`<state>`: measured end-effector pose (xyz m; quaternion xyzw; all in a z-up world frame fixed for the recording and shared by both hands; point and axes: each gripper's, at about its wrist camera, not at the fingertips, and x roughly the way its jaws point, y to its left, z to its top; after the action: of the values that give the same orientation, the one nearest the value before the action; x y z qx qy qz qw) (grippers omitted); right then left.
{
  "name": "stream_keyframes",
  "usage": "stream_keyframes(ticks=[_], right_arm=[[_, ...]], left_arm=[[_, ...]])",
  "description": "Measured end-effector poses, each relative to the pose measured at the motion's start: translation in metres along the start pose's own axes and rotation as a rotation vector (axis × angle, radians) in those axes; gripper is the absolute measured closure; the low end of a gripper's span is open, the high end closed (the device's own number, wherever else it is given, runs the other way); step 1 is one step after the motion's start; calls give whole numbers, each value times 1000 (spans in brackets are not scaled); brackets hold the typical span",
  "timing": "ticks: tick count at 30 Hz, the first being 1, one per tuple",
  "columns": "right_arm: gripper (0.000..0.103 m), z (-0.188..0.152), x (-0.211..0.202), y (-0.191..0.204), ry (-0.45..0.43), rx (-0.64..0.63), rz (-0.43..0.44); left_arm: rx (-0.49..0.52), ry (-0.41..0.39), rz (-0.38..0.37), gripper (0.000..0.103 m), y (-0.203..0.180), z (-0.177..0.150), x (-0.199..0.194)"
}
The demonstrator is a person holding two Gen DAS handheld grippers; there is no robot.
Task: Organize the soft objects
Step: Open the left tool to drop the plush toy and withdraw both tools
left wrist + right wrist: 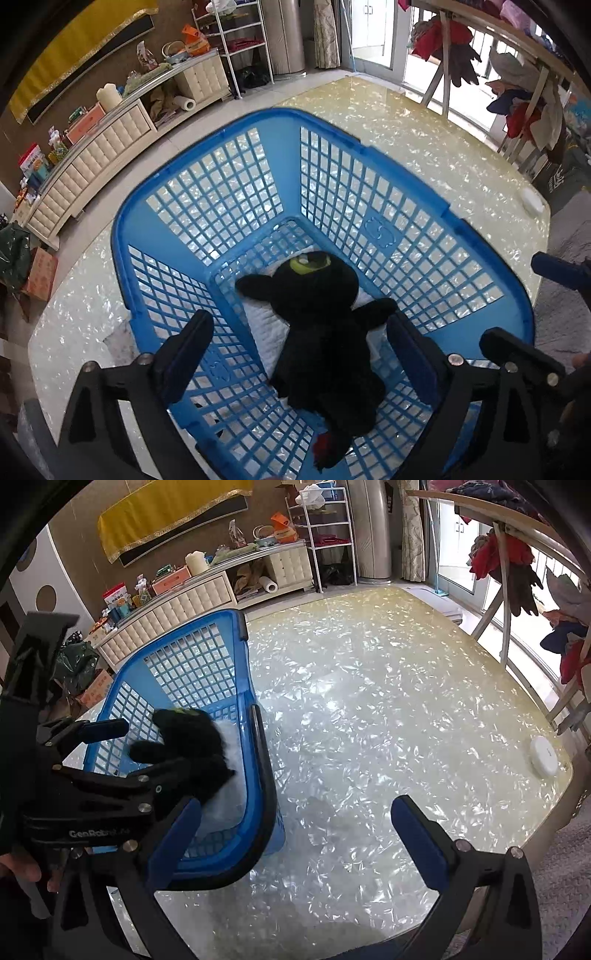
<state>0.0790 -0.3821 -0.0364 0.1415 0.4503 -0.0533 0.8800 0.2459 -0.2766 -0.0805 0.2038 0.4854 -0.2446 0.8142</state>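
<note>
A black plush toy (317,332) with a green eye lies in the blue lattice basket (229,155) on top of a white soft cloth (264,321). My left gripper (299,358) is open above the basket, its fingers on either side of the toy and not touching it. In the right wrist view the basket (236,657) sits at the left, with the toy (192,738) and the white cloth (231,797) inside. My right gripper (295,834) is open and empty above the table, beside the basket's right rim. The left gripper's body (92,794) shows at the left.
The basket stands on a glossy pearl-patterned table (369,701). A white round disc (543,755) lies near the table's right edge. A low cream cabinet (177,602) with clutter runs along the far wall. A clothes rack (517,561) with garments stands at the right.
</note>
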Motion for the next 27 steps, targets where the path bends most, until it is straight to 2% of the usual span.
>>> stream_keyframes(ticks=[8,19,24,27], right_arm=[[0,0,-10,4,-17,-12,-3],[0,0,-37,23,-63,-52,-21],[0,-5,-49,39,-77,-85,-14],[0,-9,-54,49,-80,-108,-10]], left_arm=[[-5,-34,-11,9,2,-8,-24],[-54,-111,5,9,17,-38,-78],[-84,-142,25,2,26,-58,-100],[-114,-153,29,1,37,-74,-112]])
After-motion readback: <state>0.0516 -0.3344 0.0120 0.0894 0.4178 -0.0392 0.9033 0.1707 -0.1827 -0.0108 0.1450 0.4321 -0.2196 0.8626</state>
